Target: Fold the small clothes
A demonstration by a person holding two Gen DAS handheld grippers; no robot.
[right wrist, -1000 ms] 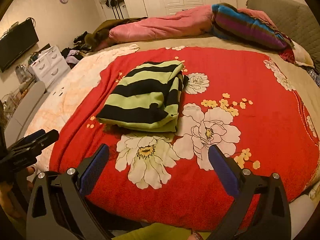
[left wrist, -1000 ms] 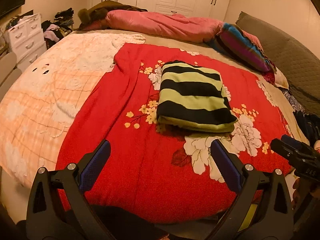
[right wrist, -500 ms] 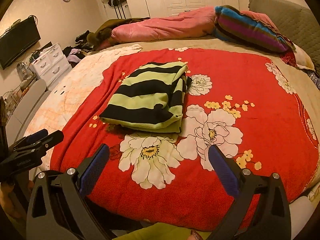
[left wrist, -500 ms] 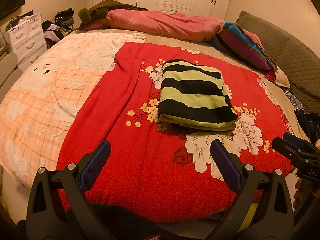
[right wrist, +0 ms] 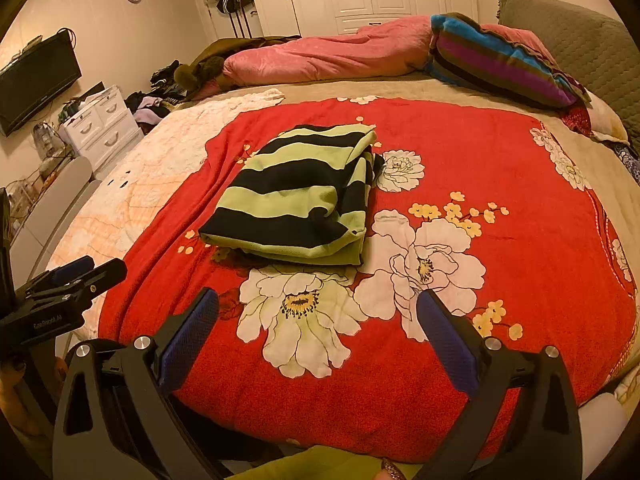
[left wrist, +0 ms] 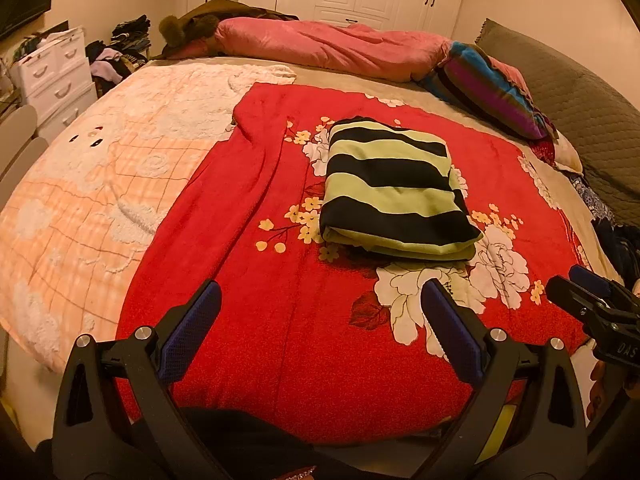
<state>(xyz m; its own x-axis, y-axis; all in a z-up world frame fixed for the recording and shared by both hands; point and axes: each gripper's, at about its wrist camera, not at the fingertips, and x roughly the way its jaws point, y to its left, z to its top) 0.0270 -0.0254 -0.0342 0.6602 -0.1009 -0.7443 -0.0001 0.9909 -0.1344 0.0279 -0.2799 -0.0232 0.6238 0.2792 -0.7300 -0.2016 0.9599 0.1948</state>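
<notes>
A green-and-black striped garment (left wrist: 394,190) (right wrist: 304,200) lies folded into a neat rectangle on the red flowered blanket (left wrist: 280,312) (right wrist: 480,152). My left gripper (left wrist: 320,308) hangs open near the bed's front edge, well short of the garment, with nothing between its blue pads. My right gripper (right wrist: 318,316) is also open and empty, held back over the large white flower. Each gripper shows at the edge of the other's view: the right gripper (left wrist: 592,304) at far right, the left gripper (right wrist: 68,284) at far left.
A pink duvet (left wrist: 332,48) and a striped pillow (left wrist: 488,88) lie at the bed's far side. A peach quilt (left wrist: 100,184) covers the left of the bed. White drawers (right wrist: 100,120) and a clothes pile (left wrist: 120,52) stand left; a grey headboard (right wrist: 580,40) is at the right.
Both grippers have drawn back slightly and shifted a little; the folded garment lies where it was. Both stay open.
</notes>
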